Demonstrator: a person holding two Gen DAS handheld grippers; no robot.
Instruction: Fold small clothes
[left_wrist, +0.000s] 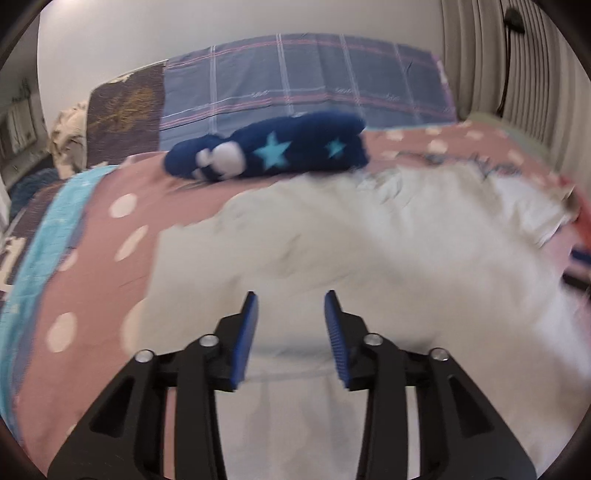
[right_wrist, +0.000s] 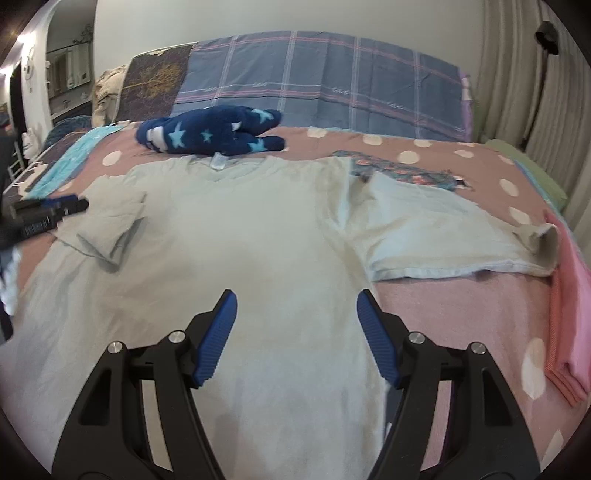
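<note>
A pale t-shirt (right_wrist: 240, 229) lies flat, front down, on the polka-dot bedspread (right_wrist: 443, 317), collar and label (right_wrist: 218, 161) at the far side. Its left sleeve (right_wrist: 107, 225) is folded inward over the body; the right sleeve (right_wrist: 443, 236) lies spread out sideways. My right gripper (right_wrist: 295, 295) hovers open over the lower middle of the shirt, with nothing between its blue pads. In the left wrist view my left gripper (left_wrist: 291, 299) is also open over the blurred shirt (left_wrist: 332, 240), gripping nothing. In the right wrist view the left gripper (right_wrist: 55, 212) shows blurred at the left edge, beside the folded sleeve.
A navy star-patterned fleece piece (right_wrist: 210, 134) lies just past the collar. A floral cloth (right_wrist: 399, 171) sits behind the right sleeve. Folded pink cloth (right_wrist: 569, 325) lies at the right edge, a turquoise cloth (right_wrist: 74, 158) at the left. A plaid blanket (right_wrist: 332, 81) covers the bed's far end.
</note>
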